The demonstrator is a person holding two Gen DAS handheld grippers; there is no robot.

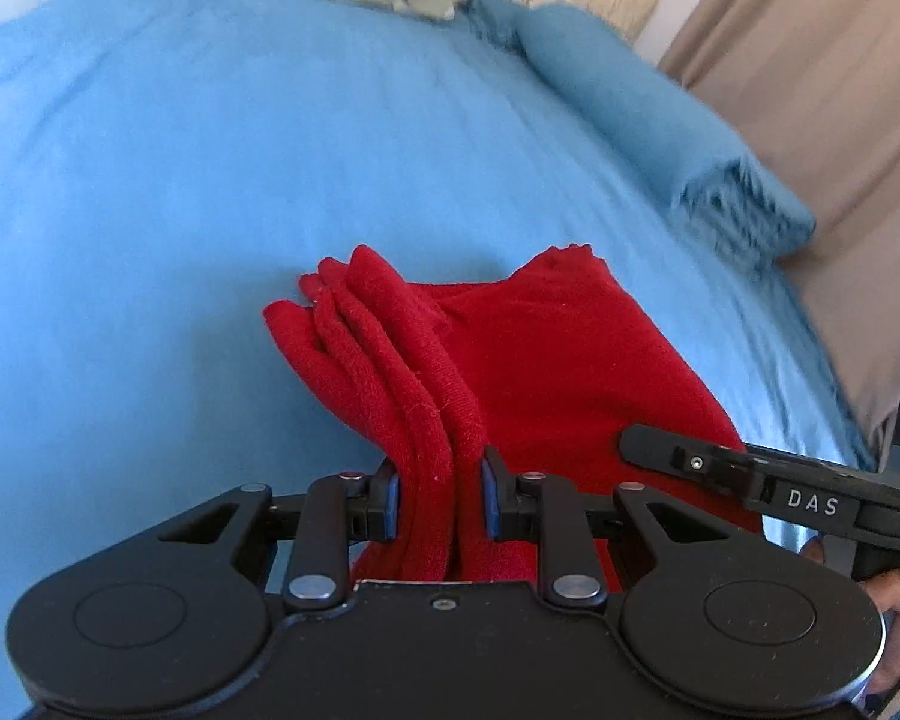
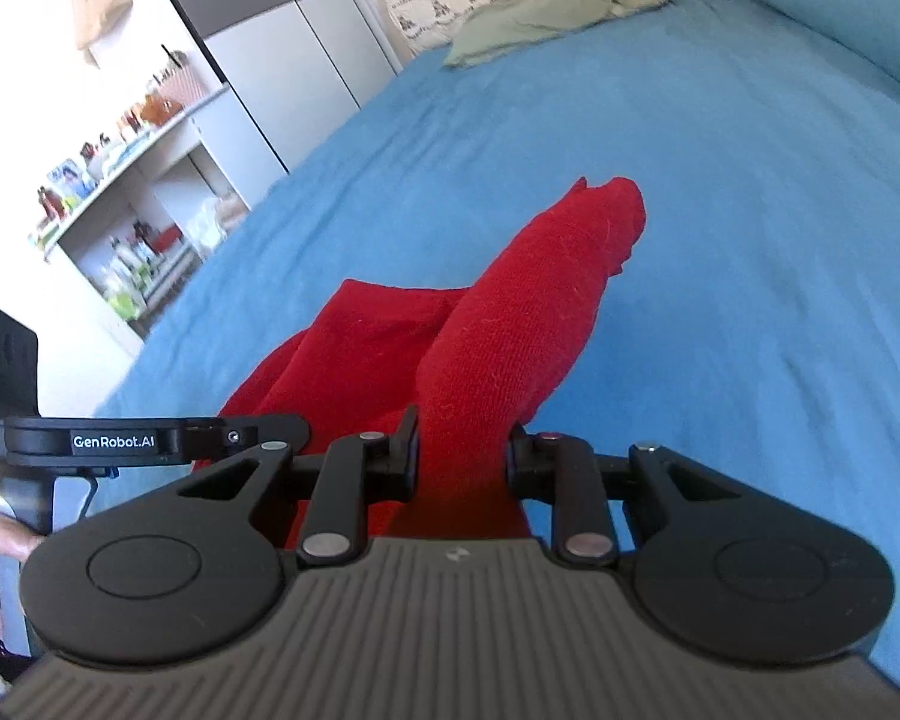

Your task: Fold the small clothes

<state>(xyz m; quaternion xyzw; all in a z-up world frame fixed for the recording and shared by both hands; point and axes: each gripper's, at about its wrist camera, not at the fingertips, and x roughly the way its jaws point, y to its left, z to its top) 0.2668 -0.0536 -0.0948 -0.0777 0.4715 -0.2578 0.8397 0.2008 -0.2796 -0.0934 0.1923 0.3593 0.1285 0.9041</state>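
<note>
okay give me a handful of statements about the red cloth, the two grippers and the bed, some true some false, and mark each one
1. The left gripper is clamped on a bunched edge of the red cloth. True.
2. The right gripper is open and holds nothing. False: its fingers are closed on another bunch of the same red cloth.
3. The cloth lies on a blue bedsheet. True.
4. The cloth is spread out flat in a single layer. False: it is gathered into several folds, seen as stacked ridges in the left wrist view.
5. A pale green garment lies near the far end of the bed. True.
6. The pale green garment touches the red cloth. False: bare blue sheet separates them.
</note>
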